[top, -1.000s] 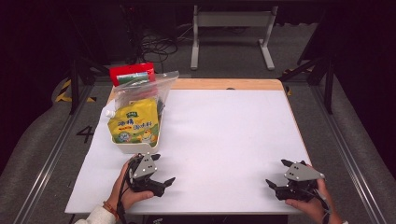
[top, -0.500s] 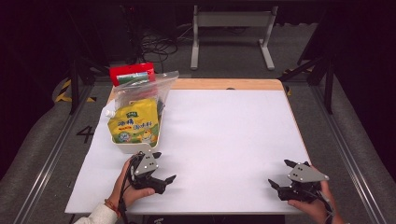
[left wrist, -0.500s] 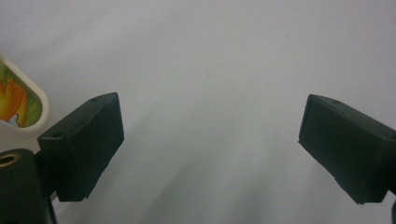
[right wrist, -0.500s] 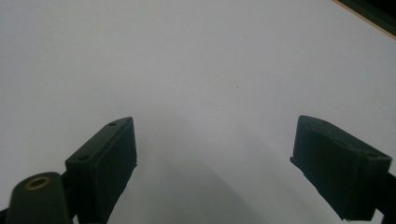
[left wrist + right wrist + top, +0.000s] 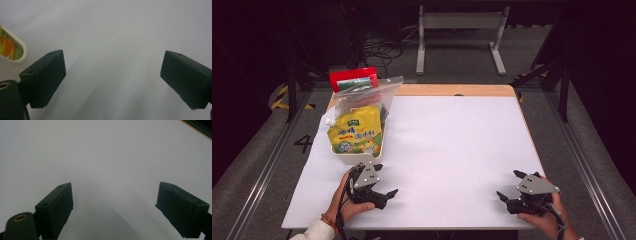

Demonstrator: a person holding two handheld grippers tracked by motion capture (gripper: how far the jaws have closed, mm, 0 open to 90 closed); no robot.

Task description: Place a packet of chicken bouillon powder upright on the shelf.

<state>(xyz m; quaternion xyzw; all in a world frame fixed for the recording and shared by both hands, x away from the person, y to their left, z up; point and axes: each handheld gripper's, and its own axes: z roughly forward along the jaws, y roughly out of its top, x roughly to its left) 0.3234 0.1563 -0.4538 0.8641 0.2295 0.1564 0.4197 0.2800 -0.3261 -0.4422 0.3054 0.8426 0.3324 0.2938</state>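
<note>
My left gripper (image 5: 385, 180) rests open on the white table (image 5: 452, 150) near the front left, just in front of a white tray (image 5: 343, 157). In the tray stands a yellow printed pouch (image 5: 356, 131). The left gripper view has its jaws wide apart over bare table (image 5: 112, 37), with the tray's rim (image 5: 17, 47) and a bit of the pouch (image 5: 6, 48) at the left edge. At the front right, my right gripper (image 5: 508, 184) is open too, with nothing between its jaws. My right gripper (image 5: 115, 192) looks across plain white surface.
A clear zip bag (image 5: 364, 94) leans behind the pouch, and a red box (image 5: 353, 79) sits behind it at the table's back left corner. A wooden strip (image 5: 452, 90) runs along the far edge. The table's dark edge (image 5: 197, 127) crosses the right gripper view's top right corner.
Almost nothing. Both hands shifted by a small amount near the front edge, and both grippers stayed open and empty.
</note>
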